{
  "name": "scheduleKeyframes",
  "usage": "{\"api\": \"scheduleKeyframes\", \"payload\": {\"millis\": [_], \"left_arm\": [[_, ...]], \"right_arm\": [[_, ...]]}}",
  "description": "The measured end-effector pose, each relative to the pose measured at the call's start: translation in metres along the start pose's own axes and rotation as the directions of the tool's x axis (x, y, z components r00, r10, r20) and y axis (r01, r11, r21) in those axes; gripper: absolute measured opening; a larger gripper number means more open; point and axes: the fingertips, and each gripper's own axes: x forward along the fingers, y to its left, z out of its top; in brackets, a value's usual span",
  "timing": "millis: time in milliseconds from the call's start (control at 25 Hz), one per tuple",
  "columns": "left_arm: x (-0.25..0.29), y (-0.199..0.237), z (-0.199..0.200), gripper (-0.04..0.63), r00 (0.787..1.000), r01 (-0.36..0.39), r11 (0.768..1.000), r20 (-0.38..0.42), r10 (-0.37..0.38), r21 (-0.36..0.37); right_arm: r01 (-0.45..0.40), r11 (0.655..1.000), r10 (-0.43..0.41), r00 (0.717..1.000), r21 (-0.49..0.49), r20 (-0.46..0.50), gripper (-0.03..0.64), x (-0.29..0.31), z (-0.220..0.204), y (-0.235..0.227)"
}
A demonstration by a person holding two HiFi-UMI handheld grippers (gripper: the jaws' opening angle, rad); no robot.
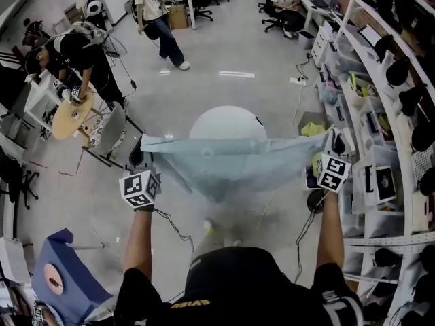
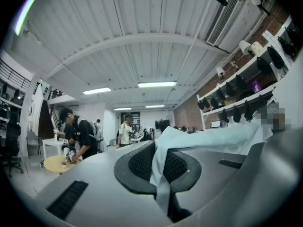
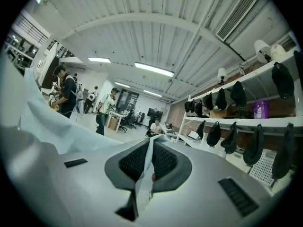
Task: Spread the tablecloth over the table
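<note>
The pale blue tablecloth hangs in the air, pulled straight along its top edge between the two grippers (its lower edge droops to a point near the middle). Just beyond that top edge is the round white table, its near part hidden behind the cloth. The left gripper has its jaws clamped on the cloth's left corner. The right gripper is likewise closed on the right corner, with fabric pinched between its pads.
</note>
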Motion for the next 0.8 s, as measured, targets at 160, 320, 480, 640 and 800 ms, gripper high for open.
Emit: {"api": "scheduleKeyframes", "payload": {"millis": [160, 320, 480, 640, 800], "left_arm": [[0.047, 0.014, 0.004, 0.020, 0.999, 0.040, 0.999, 0.014, -0.040, 0.014], [0.091, 0.031, 0.011, 0.020, 0.996, 0.084, 0.996, 0.026, -0.085, 0.028], [0.128, 0.051, 0.021, 0.020, 0.991, 0.121, 0.992, 0.055, -0.122, 0.025], [0.163, 0.069, 0.022, 0.020, 0.984, 0.160, 0.987, 0.073, -0.162, 0.030], [0.194, 0.082, 0.008, 0.020, 0.980, 0.190, 0.981, 0.054, -0.192, 0.050]], "right_arm": [[0.049, 0.998, -0.048, 0.999, -0.041, 0.014, 0.008, 0.030, 0.020, 0.009], [0.088, 0.996, -0.088, 0.996, -0.024, 0.008, 0.008, 0.051, 0.034, 0.017], [0.138, 0.990, -0.138, 0.990, -0.012, 0.017, 0.008, 0.070, 0.054, 0.025], [0.162, 0.987, -0.162, 0.987, -0.014, 0.004, 0.008, 0.083, 0.060, 0.041], [0.160, 0.987, -0.161, 0.987, -0.033, -0.027, 0.009, 0.095, 0.056, 0.058]]}}
